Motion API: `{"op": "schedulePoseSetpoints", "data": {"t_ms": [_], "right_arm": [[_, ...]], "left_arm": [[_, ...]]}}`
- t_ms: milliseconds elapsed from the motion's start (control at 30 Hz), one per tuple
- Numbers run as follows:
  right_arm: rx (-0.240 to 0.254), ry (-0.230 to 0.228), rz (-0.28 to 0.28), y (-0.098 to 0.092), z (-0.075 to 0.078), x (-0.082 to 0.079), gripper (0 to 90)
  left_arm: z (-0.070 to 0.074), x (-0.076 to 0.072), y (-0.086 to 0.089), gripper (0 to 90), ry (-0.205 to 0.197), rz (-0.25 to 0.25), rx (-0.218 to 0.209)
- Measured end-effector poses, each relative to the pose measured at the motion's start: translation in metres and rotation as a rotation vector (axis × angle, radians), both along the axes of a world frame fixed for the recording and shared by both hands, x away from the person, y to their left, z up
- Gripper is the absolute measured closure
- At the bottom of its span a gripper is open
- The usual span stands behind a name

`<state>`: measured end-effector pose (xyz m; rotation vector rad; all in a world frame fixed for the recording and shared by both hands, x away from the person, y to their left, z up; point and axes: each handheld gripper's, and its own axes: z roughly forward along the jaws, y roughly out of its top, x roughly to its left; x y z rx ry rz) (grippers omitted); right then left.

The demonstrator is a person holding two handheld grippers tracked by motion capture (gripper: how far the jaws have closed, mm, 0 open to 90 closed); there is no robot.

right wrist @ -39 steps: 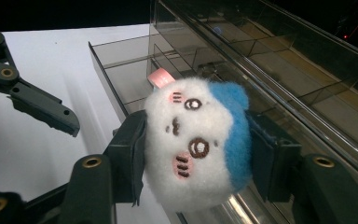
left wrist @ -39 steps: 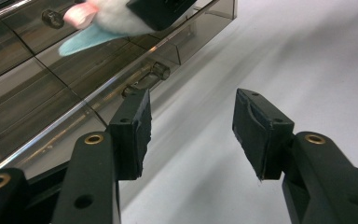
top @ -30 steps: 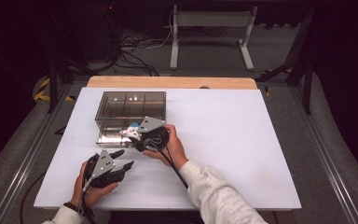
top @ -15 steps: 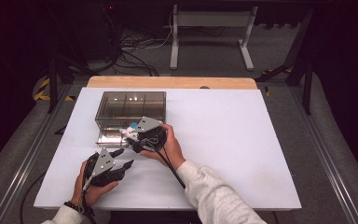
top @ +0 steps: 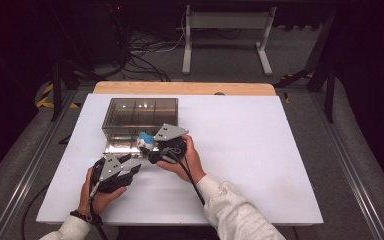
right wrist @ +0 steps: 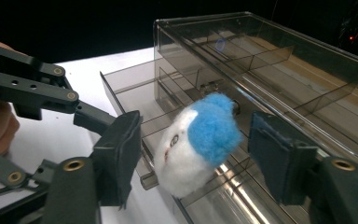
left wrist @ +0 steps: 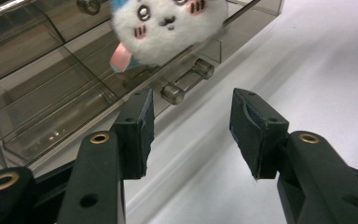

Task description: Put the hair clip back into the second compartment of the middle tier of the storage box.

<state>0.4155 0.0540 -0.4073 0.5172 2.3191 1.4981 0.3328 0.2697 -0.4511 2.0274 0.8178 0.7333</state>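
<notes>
A: While the left gripper (top: 130, 169) waited spread and empty, which step was in hand?
B: Stowing. The plush toy (right wrist: 198, 142) sat over the open drawer (right wrist: 135, 100) between the right gripper (right wrist: 193, 161) pads, just narrowed, apparently untouched. Next: withdraw, close drawer

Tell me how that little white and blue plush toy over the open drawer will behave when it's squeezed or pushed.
The plush toy looks fuzzy and stuffed, so it will probably squash between the jaws rather than resist. It is small and fluffy, so likely light. Its rounded body could roll or tumble if nudged on the drawer, though the fuzzy surface should hardly slip against the pads.
</notes>
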Motion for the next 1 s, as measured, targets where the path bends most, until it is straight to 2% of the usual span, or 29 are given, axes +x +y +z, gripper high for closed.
{"op": "schedulePoseSetpoints", "data": {"t_ms": [67, 100, 133, 200, 333, 467, 667, 767, 1000], "right_arm": [[0.014, -0.009, 0.003, -0.003, 0.001, -0.002, 45.9], [0.016, -0.024, 0.005, -0.005, 0.002, -0.003, 55.5], [0.016, -0.024, 0.005, -0.005, 0.002, -0.003, 55.5], [0.017, -0.031, 0.006, -0.006, 0.003, -0.005, 63.2], [-0.034, -0.027, -0.030, -0.005, -0.004, -0.002, 74.8], [-0.041, -0.018, -0.040, -0.004, -0.006, 0.001, 75.0], [-0.088, -0.039, -0.053, 0.003, -0.009, 0.002, 77.5], [-0.096, -0.042, -0.055, 0.005, -0.009, 0.003, 77.9], [-0.100, -0.040, -0.063, 0.006, -0.009, 0.002, 79.4]], "left_arm": [[0.000, 0.000, -0.001, 50.9, 0.001, 0.003, 0.005], [0.000, 0.001, -0.001, 50.9, 0.002, 0.002, 0.007], [0.000, 0.001, 0.000, 50.9, 0.003, 0.001, 0.010], [-0.001, 0.002, 0.000, 51.0, 0.002, 0.003, 0.016], [-0.002, 0.004, -0.001, 52.0, 0.008, 0.008, 0.018], [-0.003, 0.006, -0.002, 52.2, 0.013, 0.001, 0.031], [-0.004, 0.008, -0.002, 52.5, 0.012, 0.016, 0.029], [-0.004, 0.008, -0.002, 52.7, 0.017, 0.020, 0.021], [-0.005, 0.010, -0.002, 53.7, 0.015, 0.021, 0.038]]}}
